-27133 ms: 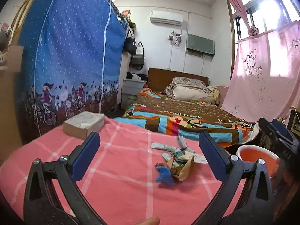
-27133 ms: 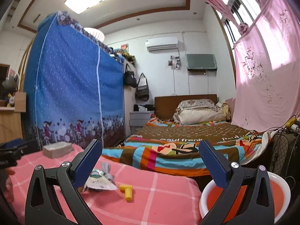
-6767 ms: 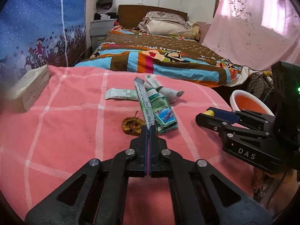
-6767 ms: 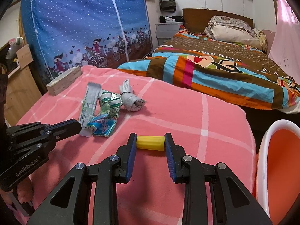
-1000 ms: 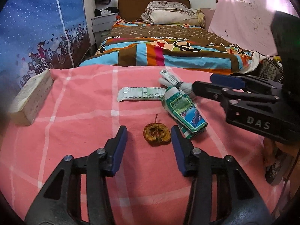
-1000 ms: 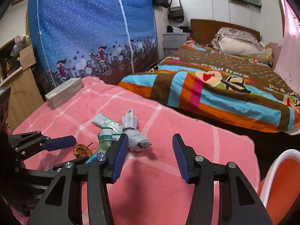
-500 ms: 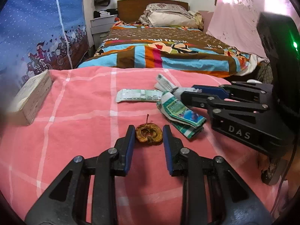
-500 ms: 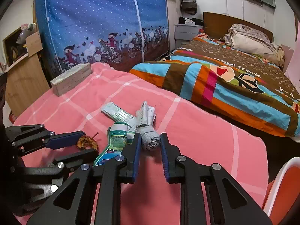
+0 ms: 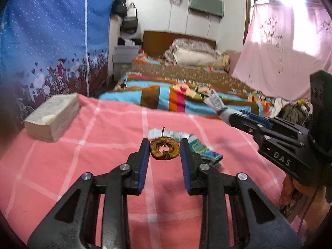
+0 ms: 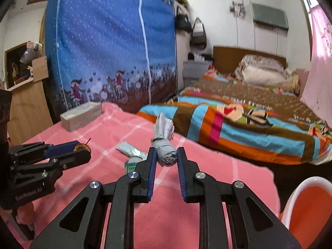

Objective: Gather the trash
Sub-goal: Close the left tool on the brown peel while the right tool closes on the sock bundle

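My left gripper (image 9: 165, 149) is shut on a brown dried fruit slice (image 9: 164, 148) with a thin stem, held a little above the pink checked cloth (image 9: 83, 166). My right gripper (image 10: 165, 155) is shut on a grey tied-up bundle (image 10: 165, 153) with a frilled top, also lifted off the cloth. The right gripper (image 9: 242, 117) reaches in from the right of the left wrist view with the bundle (image 9: 216, 103) at its tip. On the cloth lie a green-and-white wrapper (image 9: 204, 150) and a pale flat packet (image 10: 129, 150).
A thick book (image 9: 51, 116) lies at the cloth's far left corner. An orange basin with a white rim (image 10: 307, 205) stands low at the right, off the table edge. A bed with a striped quilt (image 10: 249, 120) lies beyond, a blue curtain (image 10: 108, 51) at left.
Both grippers closed, the left on the dried fruit slice and the right on the grey bundle, and then lifted them off the cloth. The wrappers stay where they lay.
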Motion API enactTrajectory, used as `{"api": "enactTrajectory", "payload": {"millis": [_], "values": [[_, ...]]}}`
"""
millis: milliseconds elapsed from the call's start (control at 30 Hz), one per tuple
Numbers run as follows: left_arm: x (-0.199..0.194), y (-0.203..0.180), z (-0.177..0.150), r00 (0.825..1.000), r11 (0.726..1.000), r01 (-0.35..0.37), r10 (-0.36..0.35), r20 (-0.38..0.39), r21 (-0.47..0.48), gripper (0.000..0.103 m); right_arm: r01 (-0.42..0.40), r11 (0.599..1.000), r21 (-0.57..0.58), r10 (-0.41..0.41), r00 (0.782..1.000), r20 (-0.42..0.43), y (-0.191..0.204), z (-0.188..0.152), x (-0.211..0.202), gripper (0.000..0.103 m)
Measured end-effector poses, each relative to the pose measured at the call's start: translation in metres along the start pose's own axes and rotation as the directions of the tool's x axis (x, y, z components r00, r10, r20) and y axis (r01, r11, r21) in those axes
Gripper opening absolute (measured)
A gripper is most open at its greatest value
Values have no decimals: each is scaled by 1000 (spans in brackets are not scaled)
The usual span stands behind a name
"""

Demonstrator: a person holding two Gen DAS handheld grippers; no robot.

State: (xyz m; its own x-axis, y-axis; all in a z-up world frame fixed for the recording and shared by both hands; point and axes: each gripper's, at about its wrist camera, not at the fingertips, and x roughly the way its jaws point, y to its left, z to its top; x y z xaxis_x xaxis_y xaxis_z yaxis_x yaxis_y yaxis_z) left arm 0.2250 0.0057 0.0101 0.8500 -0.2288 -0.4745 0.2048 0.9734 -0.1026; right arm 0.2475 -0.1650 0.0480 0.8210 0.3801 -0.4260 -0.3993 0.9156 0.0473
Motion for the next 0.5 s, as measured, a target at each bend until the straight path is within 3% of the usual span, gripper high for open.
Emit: {"api": "enactTrajectory", "payload": {"millis": [167, 300, 500], "values": [[-17, 3, 1, 995, 1000, -10, 11, 101, -14, 33, 20, 1000, 5, -20, 993, 119, 0, -1, -24, 18], [-33, 3, 1, 980, 1000, -9, 13, 197, -25, 33, 30, 999, 19, -33, 982, 184, -1, -3, -39, 18], [-47, -1, 1, 961, 1000, -4, 12, 278, -30, 33, 52, 999, 5, -52, 963, 265, 4, -6, -57, 18]]}}
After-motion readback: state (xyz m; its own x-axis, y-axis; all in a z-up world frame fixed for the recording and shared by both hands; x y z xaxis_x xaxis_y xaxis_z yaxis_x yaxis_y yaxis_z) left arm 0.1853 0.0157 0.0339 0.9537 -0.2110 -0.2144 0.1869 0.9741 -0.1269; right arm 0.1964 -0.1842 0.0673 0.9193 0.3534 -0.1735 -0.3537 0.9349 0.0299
